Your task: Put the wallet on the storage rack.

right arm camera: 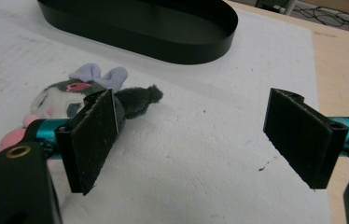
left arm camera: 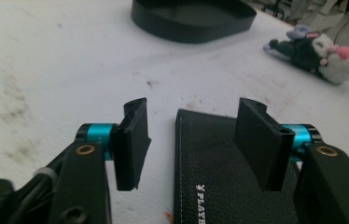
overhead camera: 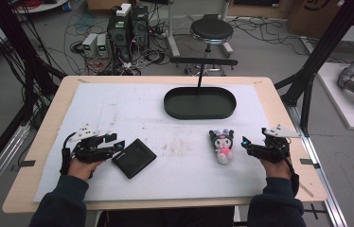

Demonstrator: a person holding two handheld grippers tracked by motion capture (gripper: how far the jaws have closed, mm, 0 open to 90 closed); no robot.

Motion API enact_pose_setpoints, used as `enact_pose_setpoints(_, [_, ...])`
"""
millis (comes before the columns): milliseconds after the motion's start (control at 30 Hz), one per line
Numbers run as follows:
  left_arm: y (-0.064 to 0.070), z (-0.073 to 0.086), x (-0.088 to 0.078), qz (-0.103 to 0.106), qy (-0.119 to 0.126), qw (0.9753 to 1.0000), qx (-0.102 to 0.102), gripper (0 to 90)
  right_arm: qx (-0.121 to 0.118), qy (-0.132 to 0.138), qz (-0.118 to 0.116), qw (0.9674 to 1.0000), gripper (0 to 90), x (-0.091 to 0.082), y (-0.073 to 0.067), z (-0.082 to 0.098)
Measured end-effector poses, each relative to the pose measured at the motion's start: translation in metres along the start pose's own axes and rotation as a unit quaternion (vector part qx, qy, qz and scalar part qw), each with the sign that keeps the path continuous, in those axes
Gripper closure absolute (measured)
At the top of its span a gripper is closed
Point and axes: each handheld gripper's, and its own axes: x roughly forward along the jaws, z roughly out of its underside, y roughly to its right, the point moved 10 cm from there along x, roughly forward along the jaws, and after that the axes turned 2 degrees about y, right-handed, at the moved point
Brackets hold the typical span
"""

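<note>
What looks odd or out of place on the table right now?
Nothing is spilled or broken. The wallet lies flat but askew to the table edge, the plush toy lies on its back, and the white mat is smudged with stains. The tray sits level.

The table (overhead camera: 47, 118) is seen from above and forward in the high view. Low and close across its surface, each gripper view is aimed; the black tray (left arm camera: 191, 18) and plush toy (right arm camera: 93, 93) are shared, probably obliquely.
</note>
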Motion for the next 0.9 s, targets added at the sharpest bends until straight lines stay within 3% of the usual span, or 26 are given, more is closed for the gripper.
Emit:
enact_pose_setpoints(133, [0.001, 0.012, 0.007, 0.003, -0.042, 0.9991, -0.008, 42.9, 0.000, -0.002, 0.001, 1.0000, 17.7, 0.000, 0.001, 0.002])
enact_pose_setpoints(200, [0.003, 0.020, 0.009, 0.010, -0.071, 0.9974, -0.009, 44.6, 0.001, -0.002, 0.002, 1.0000, 17.7, 0.000, 0.002, 0.002])
enact_pose_setpoints(267, [0.003, 0.022, 0.010, 0.011, -0.077, 0.9969, -0.010, 48.7, -0.002, -0.002, 0.001, 1.0000, 17.7, 0.000, 0.001, 0.002])
enact_pose_setpoints(333, [0.005, 0.031, 0.012, 0.017, -0.107, 0.9941, -0.005, 53.5, -0.004, -0.002, 0.001, 1.0000, 17.7, 0.001, 0.001, 0.001])
enact_pose_setpoints(667, [0.002, 0.032, 0.011, 0.017, -0.105, 0.9939, -0.028, 60.5, -0.007, -0.004, -0.001, 1.0000, 17.7, 0.004, -0.002, -0.001])
enact_pose_setpoints(767, [0.001, 0.030, 0.011, 0.008, -0.103, 0.9944, -0.025, 67.8, -0.011, -0.005, -0.003, 0.9999, 17.7, 0.005, -0.003, -0.001])
enact_pose_setpoints(900, [-0.002, 0.027, 0.007, 0.006, -0.096, 0.9944, -0.042, 76.0, -0.011, -0.006, -0.004, 0.9999, 17.7, 0.006, -0.003, -0.001])
